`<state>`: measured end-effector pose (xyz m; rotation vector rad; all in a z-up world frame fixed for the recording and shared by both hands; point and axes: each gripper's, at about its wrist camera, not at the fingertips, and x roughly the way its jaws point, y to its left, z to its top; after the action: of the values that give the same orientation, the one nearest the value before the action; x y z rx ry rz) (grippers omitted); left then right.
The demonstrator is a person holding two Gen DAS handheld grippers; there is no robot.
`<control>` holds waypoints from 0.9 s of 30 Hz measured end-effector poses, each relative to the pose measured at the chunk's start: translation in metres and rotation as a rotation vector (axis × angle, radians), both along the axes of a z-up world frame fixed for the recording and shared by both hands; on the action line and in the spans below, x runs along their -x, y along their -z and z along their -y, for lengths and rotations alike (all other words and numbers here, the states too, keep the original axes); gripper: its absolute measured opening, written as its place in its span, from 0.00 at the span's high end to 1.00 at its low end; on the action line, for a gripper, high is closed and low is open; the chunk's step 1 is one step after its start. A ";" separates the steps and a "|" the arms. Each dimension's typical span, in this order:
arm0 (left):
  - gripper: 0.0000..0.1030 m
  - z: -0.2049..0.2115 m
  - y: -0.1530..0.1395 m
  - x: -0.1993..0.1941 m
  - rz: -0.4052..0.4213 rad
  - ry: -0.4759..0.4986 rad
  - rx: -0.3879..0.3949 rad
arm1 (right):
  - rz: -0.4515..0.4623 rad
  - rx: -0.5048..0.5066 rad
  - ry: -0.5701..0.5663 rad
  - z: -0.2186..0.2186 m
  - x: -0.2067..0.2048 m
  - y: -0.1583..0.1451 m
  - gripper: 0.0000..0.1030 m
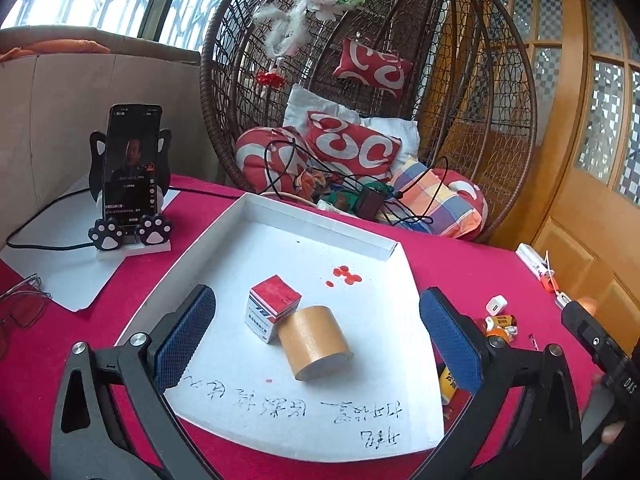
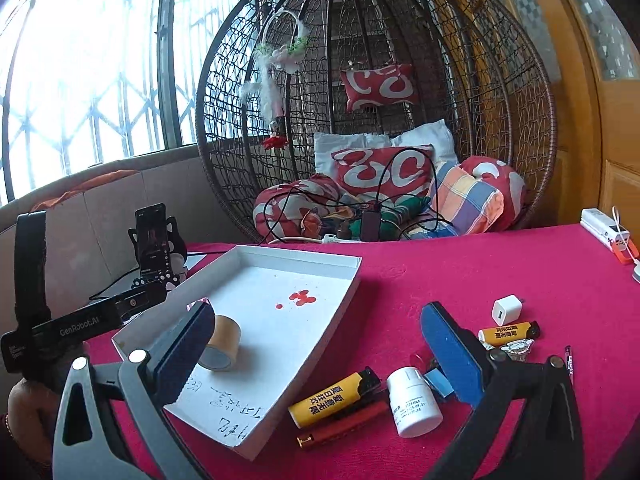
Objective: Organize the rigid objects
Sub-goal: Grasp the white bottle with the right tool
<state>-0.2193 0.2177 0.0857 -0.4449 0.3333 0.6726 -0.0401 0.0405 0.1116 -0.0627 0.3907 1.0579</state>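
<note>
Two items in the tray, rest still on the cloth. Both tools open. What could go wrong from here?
1. The tape roll lies on its side against the small red-topped box in the white tray; a nudge could set it rolling.
2. The white bottle, yellow lighter and red lighter lie packed together by the right tool; closing on one may drag another.
3. The tray's low wall could catch a tool finger.

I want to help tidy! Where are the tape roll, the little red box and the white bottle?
tape roll (image 1: 314,342), left wrist view, tan side.
little red box (image 1: 275,294), left wrist view, red top.
white bottle (image 2: 414,402), right wrist view, label side.
</note>
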 end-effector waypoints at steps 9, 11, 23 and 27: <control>0.00 0.048 0.015 -0.059 -0.172 0.265 -0.029 | -0.041 0.059 0.195 0.065 -0.044 0.024 0.00; 0.00 0.058 0.021 -0.072 -0.207 0.331 -0.030 | -0.074 0.088 0.212 0.073 -0.051 0.036 0.00; 0.04 0.068 0.022 -0.097 -0.311 0.433 -0.097 | -0.225 0.156 0.014 0.057 -0.056 0.053 0.05; 0.04 0.070 0.021 -0.096 -0.332 0.446 -0.127 | -0.177 0.289 -0.042 0.015 -0.047 0.061 0.21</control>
<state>-0.1233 0.1475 0.0647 -0.1252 0.6770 0.3248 0.0068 0.0255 0.0508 -0.2364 0.7042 1.0451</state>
